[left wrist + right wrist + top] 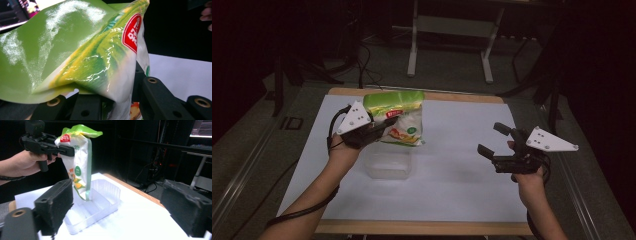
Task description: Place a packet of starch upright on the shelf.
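I am clamping my left gripper (379, 128) on the snack bag (399, 117), hanging it over the clear tray (388, 165), while my right gripper (492, 140) is gaping empty, ready to help.

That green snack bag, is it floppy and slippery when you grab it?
Probably floppy: the bag hangs limp and creased from the left tongs above the clear tray. Its glossy film looks slippery, so it might slide in a loose grip. It seems light, since one pinch near the top holds it.
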The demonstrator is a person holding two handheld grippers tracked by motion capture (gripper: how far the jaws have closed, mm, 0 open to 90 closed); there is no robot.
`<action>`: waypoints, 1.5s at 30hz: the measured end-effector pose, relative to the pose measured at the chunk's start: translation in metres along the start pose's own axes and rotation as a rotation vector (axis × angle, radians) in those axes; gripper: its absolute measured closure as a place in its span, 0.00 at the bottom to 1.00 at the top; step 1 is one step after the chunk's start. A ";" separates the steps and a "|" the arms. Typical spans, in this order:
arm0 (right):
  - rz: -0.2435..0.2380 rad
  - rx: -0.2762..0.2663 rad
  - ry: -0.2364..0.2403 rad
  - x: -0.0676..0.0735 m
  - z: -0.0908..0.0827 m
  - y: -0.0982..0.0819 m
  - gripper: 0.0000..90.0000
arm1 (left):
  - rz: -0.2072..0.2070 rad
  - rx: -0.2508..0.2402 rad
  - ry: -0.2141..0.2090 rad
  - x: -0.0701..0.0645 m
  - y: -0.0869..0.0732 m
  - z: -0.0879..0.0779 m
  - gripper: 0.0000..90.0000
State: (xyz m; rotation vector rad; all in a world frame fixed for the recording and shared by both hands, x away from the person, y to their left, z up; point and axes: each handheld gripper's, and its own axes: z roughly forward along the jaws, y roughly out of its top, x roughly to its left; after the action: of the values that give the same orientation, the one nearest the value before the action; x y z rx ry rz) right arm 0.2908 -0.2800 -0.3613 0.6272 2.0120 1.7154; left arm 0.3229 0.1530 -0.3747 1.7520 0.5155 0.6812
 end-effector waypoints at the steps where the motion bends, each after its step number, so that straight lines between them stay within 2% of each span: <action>1: 0.003 0.004 0.004 -0.001 0.001 -0.002 0.14 | -0.012 0.000 0.009 0.002 -0.005 0.001 0.86; 3: 0.015 0.000 0.003 -0.003 0.002 -0.009 0.14 | -0.027 0.008 0.023 0.006 -0.015 0.002 0.86; 8: 0.047 0.041 -0.016 -0.010 0.007 -0.029 0.14 | -0.059 0.018 0.039 0.013 -0.033 0.005 0.86; 12: 0.073 0.060 -0.025 -0.014 0.007 -0.043 0.14 | -0.056 0.029 0.053 0.013 -0.044 0.006 0.86; 15: 0.074 0.074 -0.029 -0.015 0.006 -0.051 0.14 | -0.063 0.027 0.050 0.013 -0.050 0.008 0.86; 21: 0.069 0.084 -0.033 -0.017 0.002 -0.065 0.14 | -0.043 0.046 0.060 0.008 -0.059 0.012 0.86; 24: 0.075 0.101 -0.036 -0.018 -0.002 -0.072 0.14 | -0.048 0.055 0.061 0.006 -0.063 0.013 0.86; 29: 0.091 0.109 -0.034 -0.019 -0.006 -0.080 0.14 | -0.030 0.087 0.055 0.004 -0.071 0.017 0.86; 37: 0.103 0.106 -0.042 -0.020 -0.008 -0.082 0.14 | -0.086 0.081 0.058 0.009 -0.086 0.015 0.86; 43: 0.104 0.113 -0.036 -0.020 -0.006 -0.085 0.14 | -0.102 0.095 0.060 0.011 -0.094 0.016 0.86; 45: 0.111 0.113 -0.032 -0.020 -0.005 -0.086 0.14 | -0.106 0.104 0.049 0.011 -0.097 0.018 0.86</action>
State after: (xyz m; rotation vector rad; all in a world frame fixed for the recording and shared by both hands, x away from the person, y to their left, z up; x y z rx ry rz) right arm 0.2980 -0.3075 -0.4451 0.8130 2.0983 1.6506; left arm 0.3426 0.1740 -0.4699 1.7942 0.6838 0.6334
